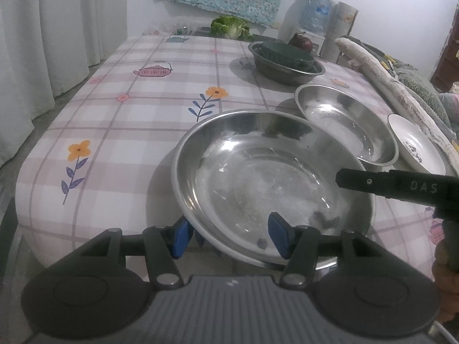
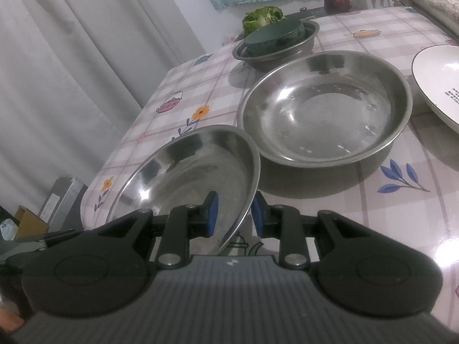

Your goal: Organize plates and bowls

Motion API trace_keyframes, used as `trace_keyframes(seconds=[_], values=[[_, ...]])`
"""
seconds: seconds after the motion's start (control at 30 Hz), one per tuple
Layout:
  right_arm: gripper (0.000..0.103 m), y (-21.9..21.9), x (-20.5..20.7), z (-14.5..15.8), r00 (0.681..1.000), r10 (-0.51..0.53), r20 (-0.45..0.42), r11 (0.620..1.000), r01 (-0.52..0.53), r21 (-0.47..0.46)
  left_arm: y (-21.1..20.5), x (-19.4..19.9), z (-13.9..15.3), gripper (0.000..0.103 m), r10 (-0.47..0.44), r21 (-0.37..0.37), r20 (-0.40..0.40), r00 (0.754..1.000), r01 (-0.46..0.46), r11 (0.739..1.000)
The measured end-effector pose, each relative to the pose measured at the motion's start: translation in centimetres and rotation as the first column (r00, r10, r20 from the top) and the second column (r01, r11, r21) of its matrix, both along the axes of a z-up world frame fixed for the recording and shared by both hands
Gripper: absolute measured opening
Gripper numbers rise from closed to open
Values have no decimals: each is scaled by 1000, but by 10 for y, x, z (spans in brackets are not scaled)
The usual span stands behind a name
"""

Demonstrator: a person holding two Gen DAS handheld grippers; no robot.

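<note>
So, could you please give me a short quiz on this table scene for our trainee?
1. True or false: the rim of the steel plate lies between the pads of the right tool.
2. What sits in the far steel basin? A) a dark green dish B) a red cup C) a spoon
3. Fill in: in both views the white plate lies to the ___ of the deep steel bowl.
Key: 1 true; 2 A; 3 right.

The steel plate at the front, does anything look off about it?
Yes. The steel plate is tilted, one edge raised against the steel bowl, with both grippers' jaws straddling its rim, left gripper, right gripper.
</note>
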State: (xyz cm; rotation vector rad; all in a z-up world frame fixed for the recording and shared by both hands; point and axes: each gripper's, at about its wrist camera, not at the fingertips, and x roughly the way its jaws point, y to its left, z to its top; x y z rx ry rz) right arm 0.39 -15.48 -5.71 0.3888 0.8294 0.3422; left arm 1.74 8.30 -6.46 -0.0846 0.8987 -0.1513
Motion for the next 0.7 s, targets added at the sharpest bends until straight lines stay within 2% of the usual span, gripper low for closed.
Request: trace_keyframes(seconds=[0.37, 0.7], values=[[25, 0, 2, -5, 1000, -4, -24, 1000, 4, 5, 2, 6, -7, 58, 8, 6, -12, 1000, -8, 1000], [25, 4, 3, -8, 1000, -2, -30, 1000, 2, -4, 0, 10, -10, 58, 5, 47, 6, 1000, -5, 999]])
